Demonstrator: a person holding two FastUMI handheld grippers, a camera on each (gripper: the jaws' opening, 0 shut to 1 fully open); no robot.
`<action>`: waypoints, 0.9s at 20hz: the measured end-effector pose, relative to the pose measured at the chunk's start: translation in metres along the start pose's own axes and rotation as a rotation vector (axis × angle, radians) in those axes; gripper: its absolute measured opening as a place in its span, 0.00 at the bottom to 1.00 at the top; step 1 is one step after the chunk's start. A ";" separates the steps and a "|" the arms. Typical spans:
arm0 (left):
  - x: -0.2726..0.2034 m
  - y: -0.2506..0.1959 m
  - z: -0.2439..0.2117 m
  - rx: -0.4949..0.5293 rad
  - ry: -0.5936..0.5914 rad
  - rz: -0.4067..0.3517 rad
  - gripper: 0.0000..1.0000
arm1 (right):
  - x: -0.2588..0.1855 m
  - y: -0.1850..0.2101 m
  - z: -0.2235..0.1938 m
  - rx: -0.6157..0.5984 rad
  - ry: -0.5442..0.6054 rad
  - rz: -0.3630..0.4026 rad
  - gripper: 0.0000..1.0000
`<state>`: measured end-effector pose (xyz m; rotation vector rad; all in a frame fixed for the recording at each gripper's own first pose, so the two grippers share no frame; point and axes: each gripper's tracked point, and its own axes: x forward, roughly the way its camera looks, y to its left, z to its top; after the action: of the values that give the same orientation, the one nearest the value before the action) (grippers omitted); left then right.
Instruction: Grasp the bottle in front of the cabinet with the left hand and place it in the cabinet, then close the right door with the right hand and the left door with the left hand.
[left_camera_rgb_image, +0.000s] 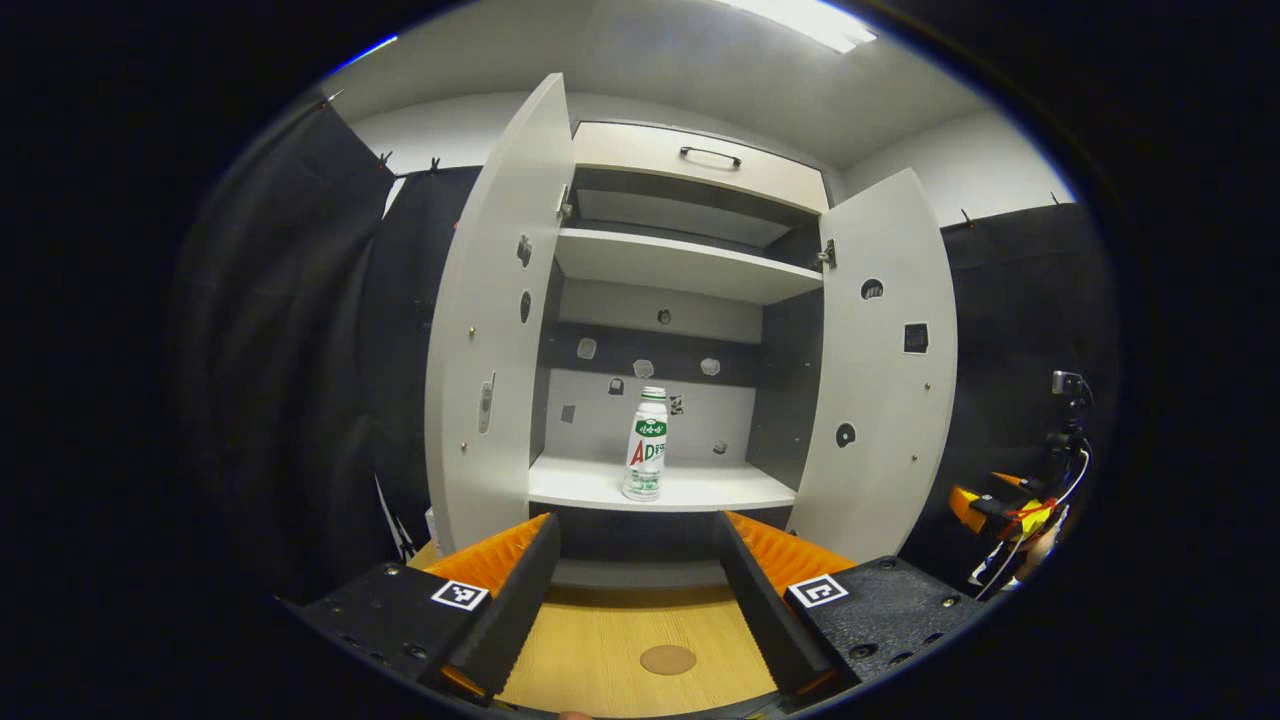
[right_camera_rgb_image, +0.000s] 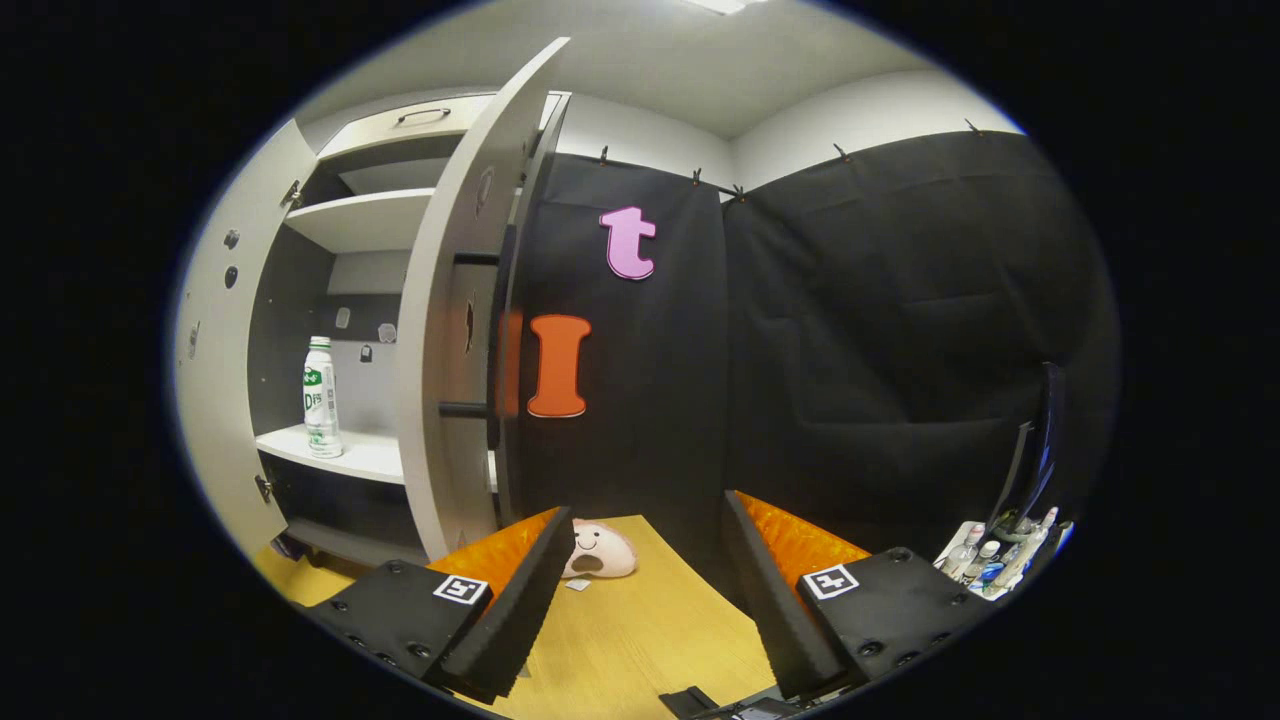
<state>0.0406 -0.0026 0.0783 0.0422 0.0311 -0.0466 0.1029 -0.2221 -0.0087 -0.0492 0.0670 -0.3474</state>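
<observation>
Bottle (left_camera_rgb_image: 647, 444) stands upright at shelf's (left_camera_rgb_image: 700, 492) front edge.

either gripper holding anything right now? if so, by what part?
Nothing held. Left gripper and right gripper are both open and empty; the bottle stands on the cabinet shelf.

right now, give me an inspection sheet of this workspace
surface: wooden table with a round brown disc on it
job's things: bottle upright on the cabinet's lower shelf; left door and right door both open
clutter: small plush toy on the table by the right door; tray of small bottles at far right
grippers: left gripper open, empty, facing the cabinet; right gripper open, empty
cables: red and white cables on the other gripper
surroundings: black cloth wall, drawer on top
</observation>
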 end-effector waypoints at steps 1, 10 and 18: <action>-0.004 0.005 0.000 0.007 -0.001 0.015 0.94 | 0.005 0.004 -0.004 -0.004 0.012 0.004 0.94; -0.019 0.033 0.002 0.005 -0.001 0.093 0.94 | 0.027 0.029 -0.022 0.005 0.047 0.043 0.98; -0.014 0.038 0.000 -0.013 0.003 0.091 0.94 | 0.032 0.053 -0.027 -0.012 0.056 0.094 1.00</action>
<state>0.0289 0.0356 0.0804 0.0304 0.0327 0.0446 0.1489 -0.1844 -0.0406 -0.0481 0.1261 -0.2544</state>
